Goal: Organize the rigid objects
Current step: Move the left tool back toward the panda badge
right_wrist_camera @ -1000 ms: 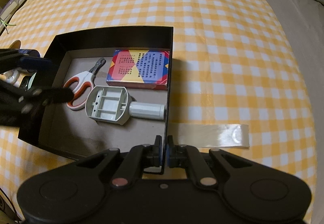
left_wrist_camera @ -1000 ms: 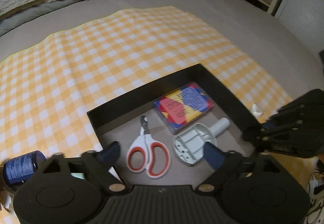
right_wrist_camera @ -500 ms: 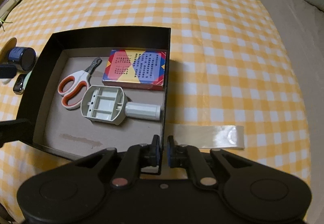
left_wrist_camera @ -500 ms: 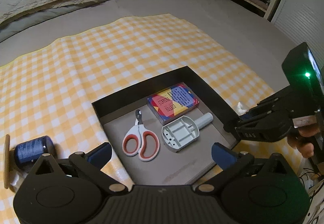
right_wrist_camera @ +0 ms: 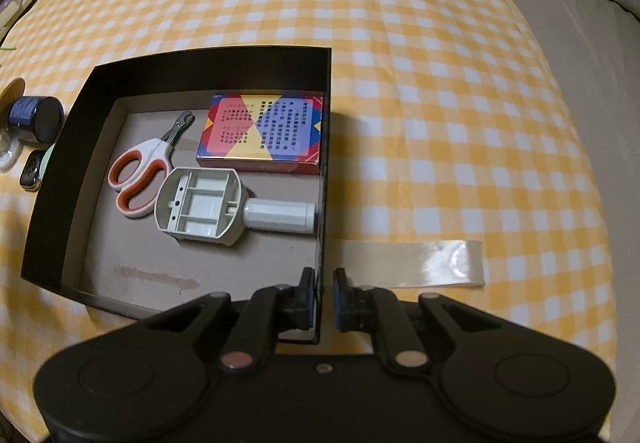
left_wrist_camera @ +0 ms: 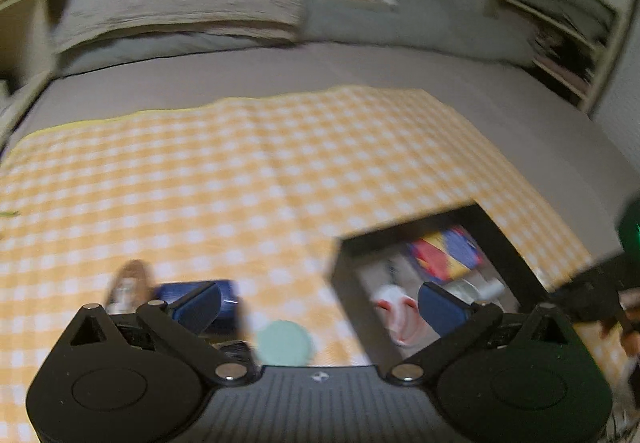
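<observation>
The right gripper (right_wrist_camera: 320, 297) is pointing steeply down, its narrowly parted fingers straddling the near right wall of the black box (right_wrist_camera: 68, 167). The left gripper (left_wrist_camera: 318, 301) is hanging spread wide and empty, angled down over the checked cloth (left_wrist_camera: 240, 179), with the blue jar (left_wrist_camera: 224, 297) near its left finger, left of the box.

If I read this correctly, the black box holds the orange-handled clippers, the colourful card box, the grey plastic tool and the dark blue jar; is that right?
Not quite: the dark blue jar is not in the black box. The right wrist view shows it on the checked cloth just outside the box's left wall. The orange-handled clippers, colourful card box and grey plastic tool do lie inside.
</observation>
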Tool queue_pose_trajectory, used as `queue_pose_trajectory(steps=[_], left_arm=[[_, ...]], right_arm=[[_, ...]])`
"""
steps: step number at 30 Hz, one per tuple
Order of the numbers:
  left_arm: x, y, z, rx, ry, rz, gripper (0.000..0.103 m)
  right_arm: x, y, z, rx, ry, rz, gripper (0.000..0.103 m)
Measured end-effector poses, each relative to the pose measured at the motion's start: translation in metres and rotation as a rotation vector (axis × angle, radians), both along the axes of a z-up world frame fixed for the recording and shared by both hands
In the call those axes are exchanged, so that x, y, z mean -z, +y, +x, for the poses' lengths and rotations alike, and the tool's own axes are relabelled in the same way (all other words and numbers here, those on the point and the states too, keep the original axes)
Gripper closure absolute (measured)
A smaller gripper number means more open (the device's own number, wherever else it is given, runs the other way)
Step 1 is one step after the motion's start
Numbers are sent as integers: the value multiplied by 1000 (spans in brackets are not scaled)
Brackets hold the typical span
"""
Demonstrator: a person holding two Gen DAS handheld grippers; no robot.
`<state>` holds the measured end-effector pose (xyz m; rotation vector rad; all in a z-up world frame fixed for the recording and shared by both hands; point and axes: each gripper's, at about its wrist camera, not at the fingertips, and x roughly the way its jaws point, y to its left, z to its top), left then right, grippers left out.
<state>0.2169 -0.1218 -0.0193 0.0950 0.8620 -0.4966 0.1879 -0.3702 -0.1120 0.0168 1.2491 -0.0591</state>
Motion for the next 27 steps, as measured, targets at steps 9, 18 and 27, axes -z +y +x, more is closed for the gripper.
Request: queue_pose_trajectory(steps=[9, 18, 27], left_arm=[[4, 89, 42, -272, 44, -67, 0], [42, 156, 79, -469, 243, -253, 1], [66, 160, 94, -488, 310, -262, 5]], right_arm=[[2, -6, 1, 9, -3, 15, 94], [4, -5, 2, 9, -2, 21, 94], [7, 0, 5, 13, 2, 32, 94]])
